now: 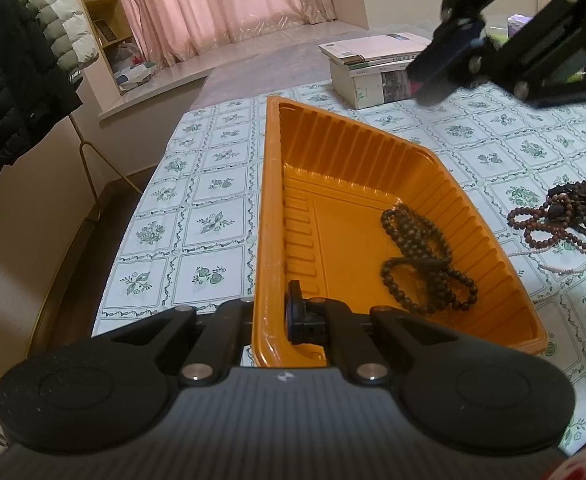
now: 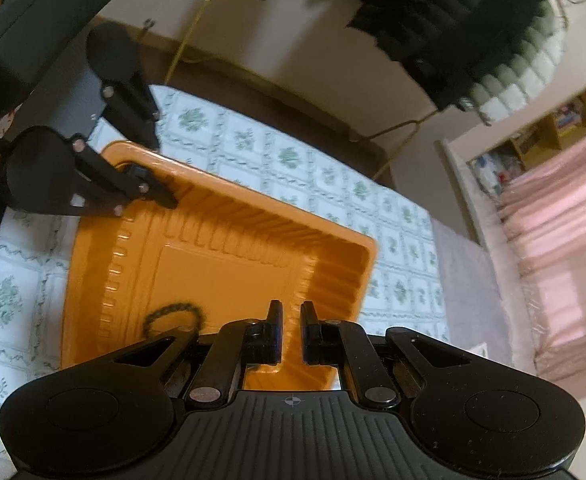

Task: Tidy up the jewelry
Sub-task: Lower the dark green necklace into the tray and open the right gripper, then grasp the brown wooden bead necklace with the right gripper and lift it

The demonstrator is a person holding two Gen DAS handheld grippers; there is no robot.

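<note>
- Table (image 1: 213, 184): covered by a white cloth with green floral squares; a stack of books (image 1: 373, 72) stands toward its far edge, well apart from the tray
- Orange tray (image 1: 357, 184): ribbed plastic, set on the table near the left edge, one wall gripped by the left tongs
- Dark bead strand (image 1: 425, 260): coiled inside the tray, against its right wall; in the right wrist view only a blurred loop of it shows, just left of the right tongs
- Loose jewelry pile (image 1: 565, 216): reddish-brown beads, dark bracelets and what looks like a thin pale strand, on the cloth beside the tray's right wall, outside it
- Surroundings: puffer jackets (image 1: 21, 64) hang on a rack off the table's left edge; pink curtains (image 1: 229, 0) behind
- Left gripper (image 1: 281, 312): pointing downward, clamped on the tray's near-left wall, one finger inside, one outside
- Right gripper (image 2: 291, 330): raised above the tray's right side, angled down, jaws nearly together with only a narrow gap, nothing between them; bead strand lies below, not touching
</note>
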